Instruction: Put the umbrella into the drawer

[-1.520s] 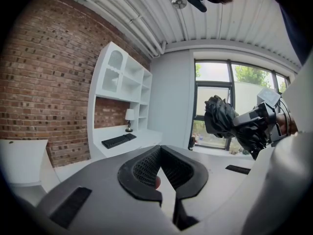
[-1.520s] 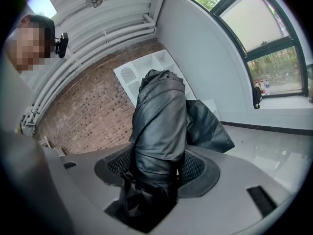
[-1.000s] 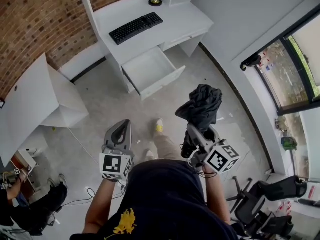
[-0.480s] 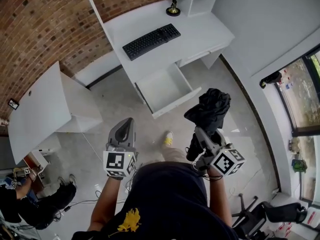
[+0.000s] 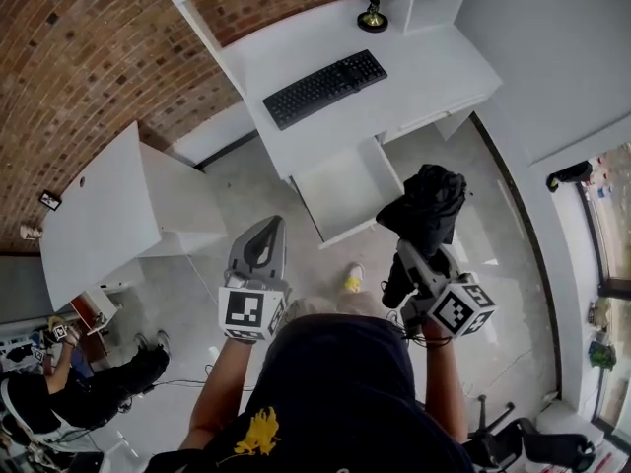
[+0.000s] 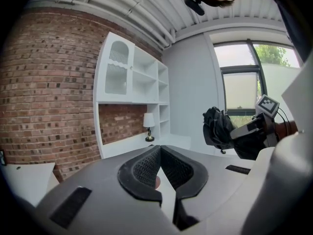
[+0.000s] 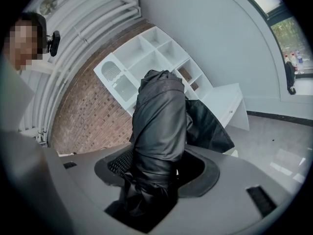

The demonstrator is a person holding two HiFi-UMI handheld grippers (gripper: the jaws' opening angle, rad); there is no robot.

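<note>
Your folded black umbrella (image 7: pixel 159 126) is clamped between the jaws of your right gripper (image 5: pixel 416 252), held in the air. In the head view it shows just right of the open drawer (image 5: pixel 340 193) under the desk (image 5: pixel 414 62). Your left gripper (image 6: pixel 159 153) is closed at the tips, holding nothing.

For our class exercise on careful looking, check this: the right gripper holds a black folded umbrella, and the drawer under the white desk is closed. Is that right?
Not quite. The drawer is pulled open, not closed; the head view shows its white inside below the desk. The rest stands: the right gripper holds the black folded umbrella.
</note>
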